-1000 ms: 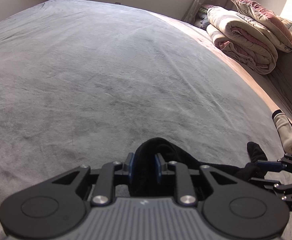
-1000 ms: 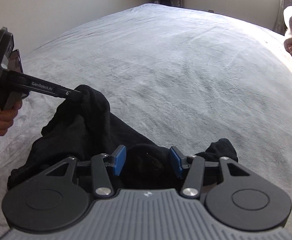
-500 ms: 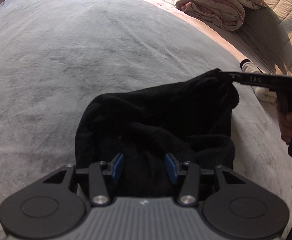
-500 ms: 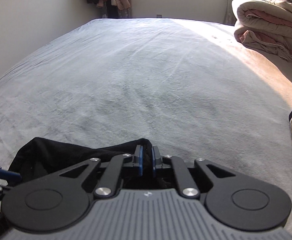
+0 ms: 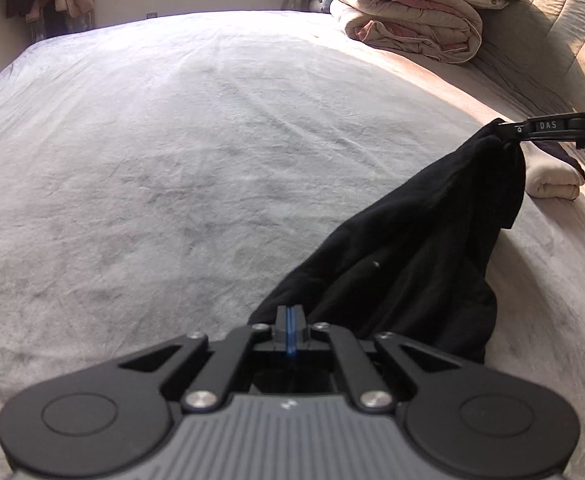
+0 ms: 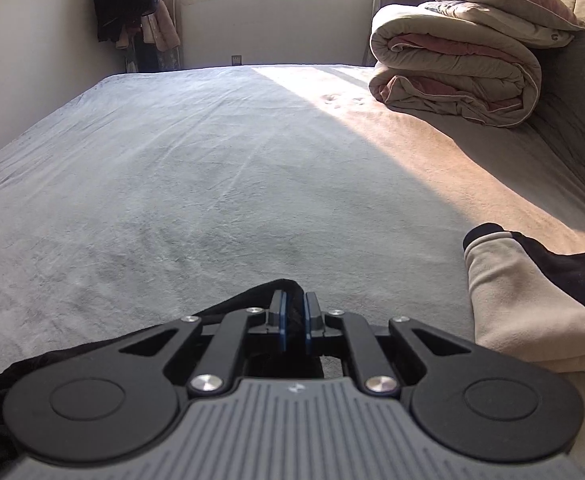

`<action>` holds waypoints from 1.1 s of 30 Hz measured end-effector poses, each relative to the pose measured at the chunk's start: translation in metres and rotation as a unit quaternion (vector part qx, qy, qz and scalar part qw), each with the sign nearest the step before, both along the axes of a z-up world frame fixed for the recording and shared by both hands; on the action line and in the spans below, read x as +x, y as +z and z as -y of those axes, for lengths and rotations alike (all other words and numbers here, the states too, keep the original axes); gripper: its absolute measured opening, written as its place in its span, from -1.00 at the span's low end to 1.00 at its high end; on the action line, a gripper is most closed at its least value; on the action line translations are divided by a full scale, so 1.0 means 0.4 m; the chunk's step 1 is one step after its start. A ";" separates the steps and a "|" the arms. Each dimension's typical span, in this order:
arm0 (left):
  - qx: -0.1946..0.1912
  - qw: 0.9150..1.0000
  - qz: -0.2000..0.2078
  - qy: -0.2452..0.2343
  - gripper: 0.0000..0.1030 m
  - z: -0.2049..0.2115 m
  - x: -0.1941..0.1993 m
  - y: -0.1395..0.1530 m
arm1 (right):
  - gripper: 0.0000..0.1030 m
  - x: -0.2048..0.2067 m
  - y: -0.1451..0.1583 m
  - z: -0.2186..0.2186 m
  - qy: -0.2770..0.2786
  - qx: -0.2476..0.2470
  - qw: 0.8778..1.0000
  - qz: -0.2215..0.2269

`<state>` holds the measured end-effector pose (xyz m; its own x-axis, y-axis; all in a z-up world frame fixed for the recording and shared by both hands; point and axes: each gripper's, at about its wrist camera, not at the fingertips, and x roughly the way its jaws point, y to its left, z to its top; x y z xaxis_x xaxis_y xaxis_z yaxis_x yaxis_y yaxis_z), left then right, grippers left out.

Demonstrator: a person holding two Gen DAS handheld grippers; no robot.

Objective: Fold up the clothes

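Garment (image 5: 412, 264) limp, light, above bed (image 5: 172, 160) | left gripper (image 5: 288, 326), right gripper (image 6: 293, 314) clamped on its edge | hold corners

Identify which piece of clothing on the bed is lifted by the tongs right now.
The black garment, hanging stretched between the left tongs and the right tongs. The folded beige garment with the dark cuff lies untouched on the bed.
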<state>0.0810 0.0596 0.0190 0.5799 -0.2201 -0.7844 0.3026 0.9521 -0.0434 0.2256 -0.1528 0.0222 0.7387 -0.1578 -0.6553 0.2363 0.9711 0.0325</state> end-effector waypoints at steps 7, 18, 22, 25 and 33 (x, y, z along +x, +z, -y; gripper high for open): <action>-0.018 1.000 0.007 -0.020 -0.04 0.042 0.069 0.009 | -0.81 0.028 0.045 -0.022 0.019 -0.007 1.000 0.021; -0.002 1.000 -0.027 0.001 0.14 -0.003 0.157 -0.111 | -0.81 0.141 0.101 -0.085 0.054 -0.034 0.997 0.053; -0.024 0.999 -0.039 0.006 -0.76 -0.032 0.148 -0.132 | -0.81 0.202 0.091 -0.116 0.070 -0.044 0.995 0.053; -0.028 0.999 -0.035 0.025 -0.94 -0.054 0.124 -0.123 | -0.81 0.260 0.076 -0.151 0.082 -0.054 0.994 0.046; -0.004 0.990 0.006 0.142 -0.95 -0.189 0.040 -0.047 | -0.81 0.355 0.031 -0.243 0.110 -0.045 0.992 0.036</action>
